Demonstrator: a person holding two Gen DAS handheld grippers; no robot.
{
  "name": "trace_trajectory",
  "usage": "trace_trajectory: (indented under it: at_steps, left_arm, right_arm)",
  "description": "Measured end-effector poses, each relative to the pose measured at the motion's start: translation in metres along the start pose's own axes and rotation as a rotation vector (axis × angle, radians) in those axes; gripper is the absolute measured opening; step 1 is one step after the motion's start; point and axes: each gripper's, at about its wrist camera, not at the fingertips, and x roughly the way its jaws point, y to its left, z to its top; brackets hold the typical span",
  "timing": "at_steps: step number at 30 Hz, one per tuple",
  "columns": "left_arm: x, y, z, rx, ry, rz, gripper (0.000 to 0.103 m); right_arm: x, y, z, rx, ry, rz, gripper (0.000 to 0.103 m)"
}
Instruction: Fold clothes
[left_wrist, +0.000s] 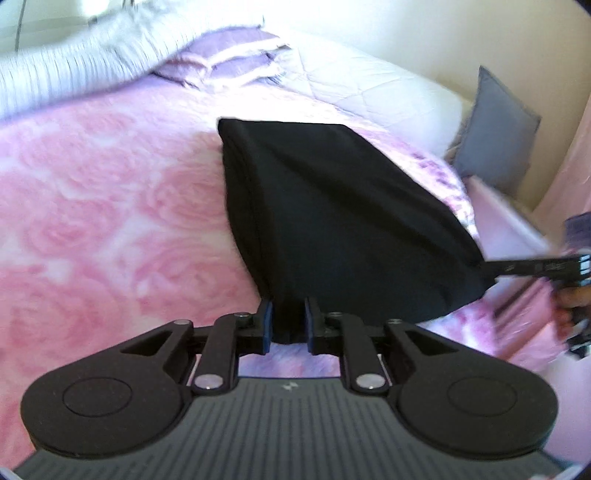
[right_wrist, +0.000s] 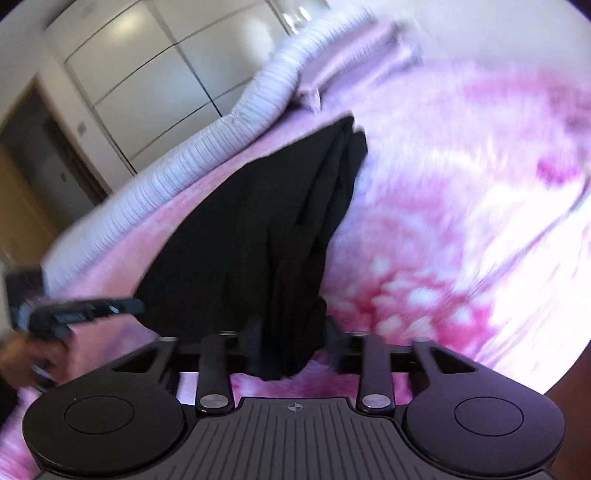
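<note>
A black garment (left_wrist: 332, 214) is stretched over the pink rose-patterned blanket (left_wrist: 92, 221), folded into a panel. My left gripper (left_wrist: 288, 321) is shut on its near edge. In the left wrist view my right gripper (left_wrist: 491, 267) comes in from the right and holds the garment's right corner. In the right wrist view my right gripper (right_wrist: 293, 343) is shut on a bunched edge of the black garment (right_wrist: 266, 229). My left gripper (right_wrist: 136, 306) shows there at the left, clamped on the other corner. The garment hangs between both, its far end on the blanket.
A white ribbed cover (left_wrist: 55, 70) and lilac pillows (left_wrist: 236, 55) lie at the bed's far side. A grey cushion (left_wrist: 498, 133) stands by the wall at right. White wardrobe doors (right_wrist: 147, 74) stand beyond the bed.
</note>
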Motion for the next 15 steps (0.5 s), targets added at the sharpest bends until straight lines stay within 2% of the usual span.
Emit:
trace_trajectory:
  at_steps: [4,6,8,13,15]
  left_arm:
    - [-0.008,-0.027,-0.009,0.132,-0.016,0.088,0.017]
    - [-0.002,-0.036,-0.011,0.219,-0.015,0.102,0.022]
    - [0.003,-0.045,-0.013,0.307,-0.013,0.116,0.029]
    - [0.017,-0.067,-0.019,0.525,-0.01,0.15,0.036]
    - [0.022,-0.076,-0.021,0.613,-0.009,0.163,0.036]
  right_arm:
    - [-0.018,0.053,-0.036,-0.412,-0.069,-0.202,0.043]
    - [-0.025,0.078,-0.062,-0.633,-0.11,-0.249,0.043]
    - [-0.024,0.096,-0.084,-0.808,-0.108,-0.281,0.042]
    - [-0.035,0.102,-0.13,-1.099,-0.104,-0.323,0.042]
    - [-0.025,0.1,-0.132,-1.108,-0.079,-0.312,0.041]
